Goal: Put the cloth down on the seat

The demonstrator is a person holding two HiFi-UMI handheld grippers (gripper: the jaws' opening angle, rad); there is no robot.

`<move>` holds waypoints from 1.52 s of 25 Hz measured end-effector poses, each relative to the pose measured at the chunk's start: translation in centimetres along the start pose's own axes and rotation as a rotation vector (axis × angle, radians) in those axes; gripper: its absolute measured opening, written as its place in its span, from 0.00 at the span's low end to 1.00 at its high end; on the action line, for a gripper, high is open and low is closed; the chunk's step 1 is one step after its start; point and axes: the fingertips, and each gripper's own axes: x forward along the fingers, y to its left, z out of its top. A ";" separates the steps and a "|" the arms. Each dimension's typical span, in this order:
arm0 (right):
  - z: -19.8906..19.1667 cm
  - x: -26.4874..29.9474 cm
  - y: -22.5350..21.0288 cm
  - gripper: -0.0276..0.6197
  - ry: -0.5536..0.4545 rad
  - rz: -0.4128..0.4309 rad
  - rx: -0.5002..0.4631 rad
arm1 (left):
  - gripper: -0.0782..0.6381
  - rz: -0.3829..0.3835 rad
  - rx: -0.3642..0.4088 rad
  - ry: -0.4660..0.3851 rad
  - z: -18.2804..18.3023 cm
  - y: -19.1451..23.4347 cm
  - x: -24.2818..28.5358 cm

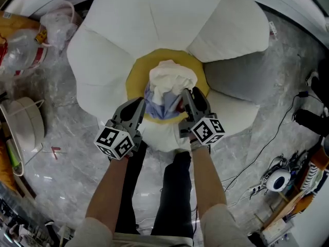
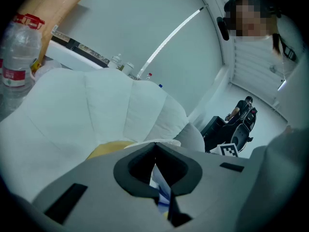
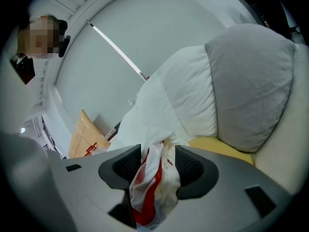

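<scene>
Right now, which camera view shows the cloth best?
Head view: nearly all the bunched cloth shows, over the yellow seat. The left gripper view shows only a sliver; the right gripper view, one red-printed fold.

Left gripper (image 1: 140, 106) and right gripper (image 1: 186, 95) are the same build: smooth matte grey plastic shells, rounded at the tips. Black ribbed pads (image 3: 194, 167) line the jaws, and there are small black rectangular slots (image 2: 66, 203) in the shell. Each has a white marker cube (image 1: 115, 142) with black square patterns. The person wears short pale beige sleeves (image 1: 95, 231) and dark trousers (image 1: 176, 197).
</scene>
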 end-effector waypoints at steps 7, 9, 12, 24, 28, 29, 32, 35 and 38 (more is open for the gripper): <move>1.2 -1.8 0.1 0.38 0.009 0.011 -0.009 | 0.13 0.000 -0.004 -0.007 0.1 -2.1 0.0; 1.6 -2.2 0.3 0.38 0.019 0.018 -0.019 | 0.13 0.001 -0.003 -0.009 0.3 -2.7 -0.1; 2.0 -2.9 1.2 0.38 0.033 0.032 -0.037 | 0.13 0.004 0.001 -0.011 0.8 -3.4 -0.5; 4.6 -6.1 7.2 0.12 0.089 0.139 -0.117 | 0.13 0.025 0.025 -0.036 3.8 -6.8 -3.1; 5.6 -7.0 9.0 0.09 0.115 0.188 -0.147 | 0.13 0.022 0.039 -0.037 4.5 -8.4 -3.9; 5.8 -7.3 9.5 0.09 0.123 0.199 -0.157 | 0.13 0.019 0.041 -0.037 4.7 -8.8 -4.1; 6.2 -7.9 10.9 0.08 0.155 0.233 -0.194 | 0.13 0.014 0.047 -0.039 5.2 -9.9 -4.7; 6.7 -8.7 12.4 0.08 0.180 0.261 -0.220 | 0.13 0.013 0.053 -0.043 5.8 -11.0 -5.1; 7.3 -9.5 13.9 0.08 0.191 0.284 -0.241 | 0.13 0.006 0.057 -0.049 6.5 -12.1 -5.5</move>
